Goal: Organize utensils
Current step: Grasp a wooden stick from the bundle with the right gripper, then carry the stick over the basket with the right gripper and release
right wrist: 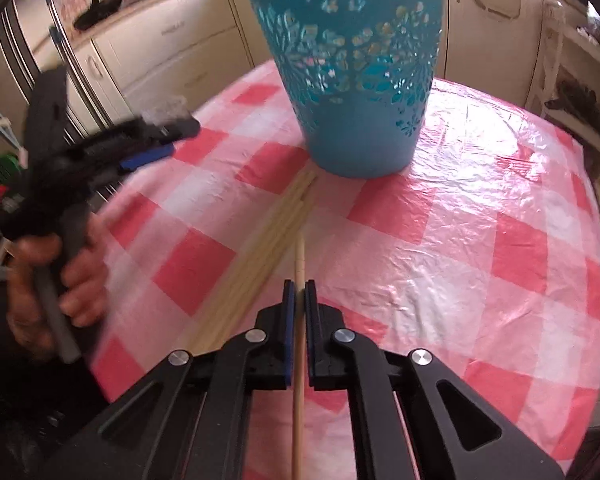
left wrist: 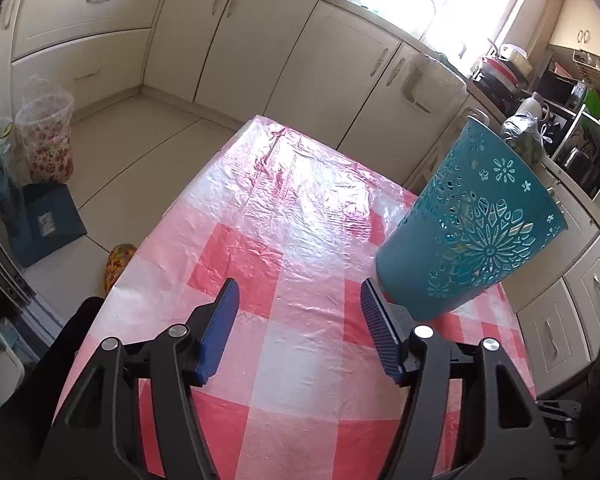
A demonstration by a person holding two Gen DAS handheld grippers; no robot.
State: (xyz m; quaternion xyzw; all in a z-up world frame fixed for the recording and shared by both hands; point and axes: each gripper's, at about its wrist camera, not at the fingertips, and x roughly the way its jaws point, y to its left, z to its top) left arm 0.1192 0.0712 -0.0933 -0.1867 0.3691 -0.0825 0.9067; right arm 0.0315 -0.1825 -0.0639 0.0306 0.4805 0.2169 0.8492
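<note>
A teal cut-out holder (right wrist: 358, 76) stands upright on the red-and-white checked tablecloth (right wrist: 480, 216); the left wrist view shows the holder (left wrist: 468, 224) to the right of my left gripper. Several pale wooden chopsticks (right wrist: 260, 248) lie in a bundle on the cloth, pointing toward the holder's base. My right gripper (right wrist: 299, 292) is shut on a single chopstick (right wrist: 299, 264) that runs back between its blue pads. My left gripper (left wrist: 296, 296) hangs open over bare cloth with nothing between its fingers; the right wrist view shows the left gripper (right wrist: 168, 140) blurred at the left, held by a hand (right wrist: 60, 280).
Cream kitchen cabinets (left wrist: 228, 40) line the room beyond the table. A clear plastic container (left wrist: 46, 136) and a dark blue box (left wrist: 48, 224) stand on the floor at left. A cluttered counter (left wrist: 540, 92) runs along the right. The table's far edge (left wrist: 284, 128) drops to the tiled floor.
</note>
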